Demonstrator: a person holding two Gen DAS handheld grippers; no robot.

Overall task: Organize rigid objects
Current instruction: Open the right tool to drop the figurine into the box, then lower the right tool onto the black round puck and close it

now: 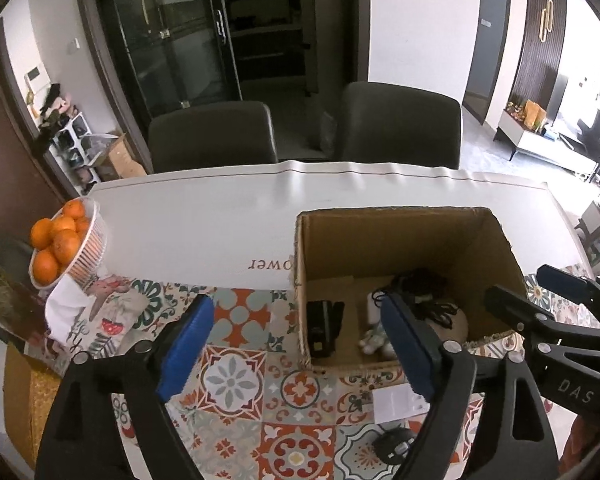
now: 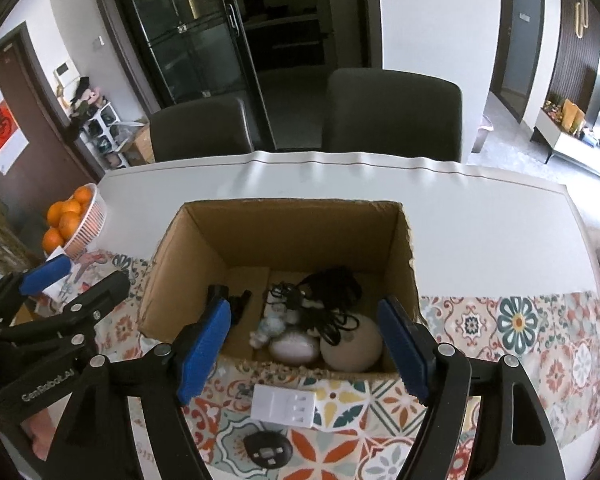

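Cardboard box (image 2: 284, 240) stands open-topped on the patterned tablecloth (image 2: 512, 324), at 12 o'clock from the right gripper (image 2: 304, 346) and at about 1 o'clock from the left gripper (image 1: 300, 350). Both grippers hang with their blue pads spread wide and nothing between them. Inside the box lie a tangled black cable (image 2: 324, 300), a beige rounded object (image 2: 352, 344), a pale oval object (image 2: 294, 346) touching it at its 9 o'clock, and a black device (image 1: 325, 328) against the left wall. Just outside the box's near wall, at 6 o'clock, a white adapter (image 2: 284, 404) lies flat, with a round black object (image 2: 268, 450) just beyond it. A basket of oranges (image 1: 66, 240) sits at 10 o'clock on the table (image 1: 220, 216).
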